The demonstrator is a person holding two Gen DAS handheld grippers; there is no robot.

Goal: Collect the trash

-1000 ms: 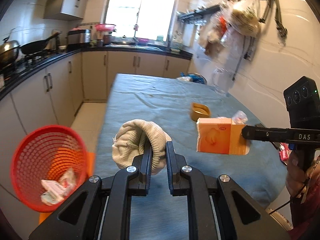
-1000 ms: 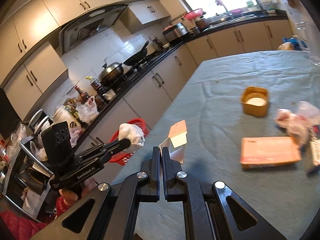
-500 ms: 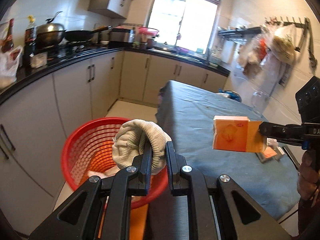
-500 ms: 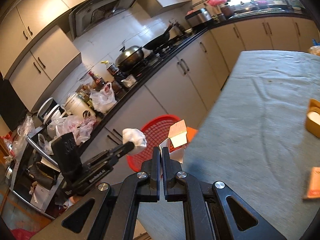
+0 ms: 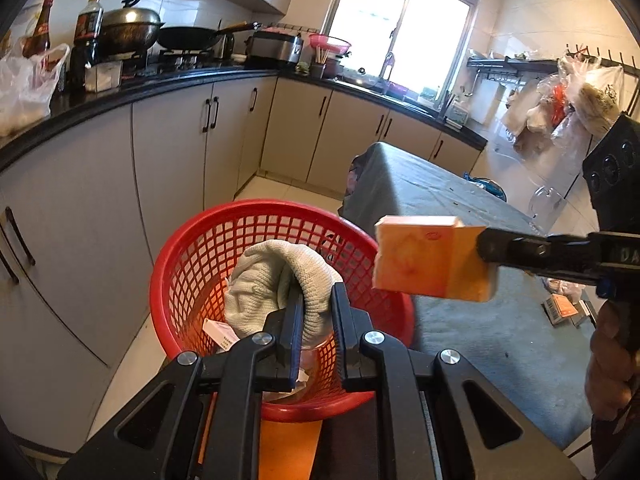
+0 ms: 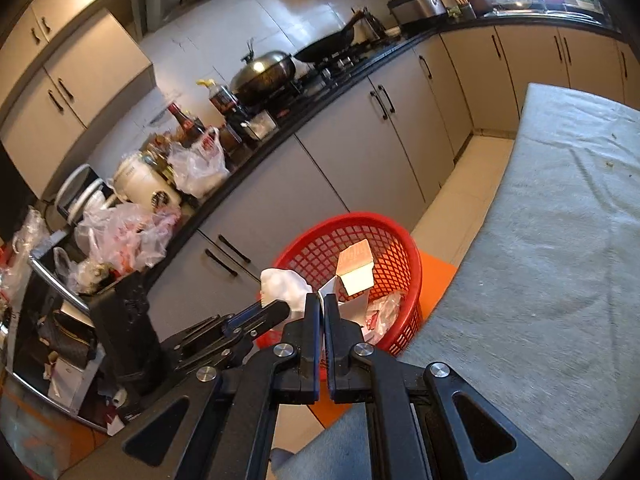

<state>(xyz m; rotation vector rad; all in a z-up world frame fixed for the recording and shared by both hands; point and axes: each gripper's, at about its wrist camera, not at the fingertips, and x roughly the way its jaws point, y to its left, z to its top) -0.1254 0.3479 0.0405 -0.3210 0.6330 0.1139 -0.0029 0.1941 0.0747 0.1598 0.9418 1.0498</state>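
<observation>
Left gripper [image 5: 316, 312] jaws clench a balled glove [image 5: 276, 280] at centre frame, above the red basket [image 5: 192, 264]; right gripper [image 6: 322, 312] jaws pinch an orange carton [image 5: 432, 262], seemingly lying crosswise.

A kitchen with beige cabinets [image 5: 168, 152] under a black counter [image 5: 120, 90] runs along white tiled walls [image 6: 224, 36]. Daylight comes through a large window [image 5: 400, 28] at the far end. The floor [image 6: 460, 196] is pale tile, and a table under a grey-blue cloth [image 6: 560, 248] stands to one side.
</observation>
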